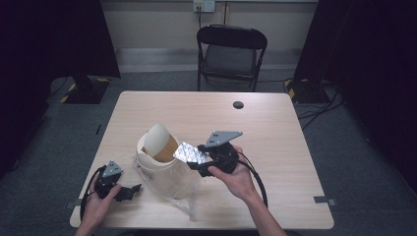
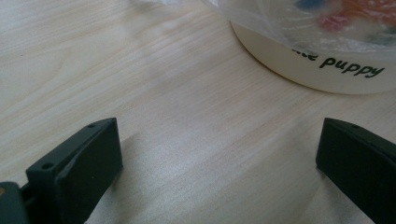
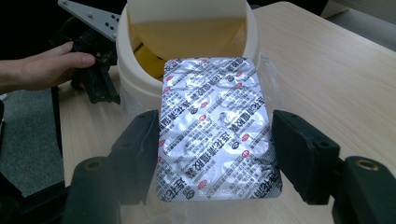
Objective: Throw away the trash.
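Note:
A small cream bin [image 1: 156,164] with a tilted swing lid [image 1: 158,138] stands on the table's near left, printed "puppy" low on its wall [image 2: 299,65]. My right gripper [image 1: 196,158] hovers just right of its opening, shut on a silver foil blister pack [image 1: 188,152]. In the right gripper view the pack [image 3: 212,154] spans the gap between the two jaws of that gripper [image 3: 217,123], with the bin's mouth [image 3: 140,88] straight ahead. My left gripper [image 1: 132,191] rests on the table left of the bin, open [image 2: 219,158] with bare wood between its jaws.
A clear plastic bag [image 1: 177,194] spreads from under the bin toward the table's front edge. A small black disc [image 1: 238,104] lies near the far edge of the table [image 1: 265,132]. A folding chair [image 1: 231,49] stands beyond.

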{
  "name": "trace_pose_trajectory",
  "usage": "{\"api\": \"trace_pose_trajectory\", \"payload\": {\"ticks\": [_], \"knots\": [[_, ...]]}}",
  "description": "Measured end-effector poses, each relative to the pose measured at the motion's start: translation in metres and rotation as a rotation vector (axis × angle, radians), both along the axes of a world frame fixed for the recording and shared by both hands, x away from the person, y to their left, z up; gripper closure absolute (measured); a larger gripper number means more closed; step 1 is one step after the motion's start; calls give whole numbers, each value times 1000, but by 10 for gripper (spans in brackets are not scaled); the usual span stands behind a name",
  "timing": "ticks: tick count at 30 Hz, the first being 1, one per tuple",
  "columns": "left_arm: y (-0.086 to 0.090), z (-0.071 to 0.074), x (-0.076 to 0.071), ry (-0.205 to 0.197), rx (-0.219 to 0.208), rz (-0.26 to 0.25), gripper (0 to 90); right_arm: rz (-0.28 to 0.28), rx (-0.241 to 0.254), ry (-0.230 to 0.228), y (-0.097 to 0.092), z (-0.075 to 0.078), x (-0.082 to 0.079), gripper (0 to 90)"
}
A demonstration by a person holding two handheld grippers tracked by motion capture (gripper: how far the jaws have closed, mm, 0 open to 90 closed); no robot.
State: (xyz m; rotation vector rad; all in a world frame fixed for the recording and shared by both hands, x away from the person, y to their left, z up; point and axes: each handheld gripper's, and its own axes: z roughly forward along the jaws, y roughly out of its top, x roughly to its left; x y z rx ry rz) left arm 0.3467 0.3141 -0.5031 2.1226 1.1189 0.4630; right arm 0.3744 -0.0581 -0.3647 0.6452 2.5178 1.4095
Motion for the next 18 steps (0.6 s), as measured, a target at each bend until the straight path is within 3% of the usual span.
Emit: {"api": "trace_pose_trajectory", "payload": {"ticks": [18], "knots": [[0,0,0,0,0,0,0,45,-47,26,37,-1,14,339]]}}
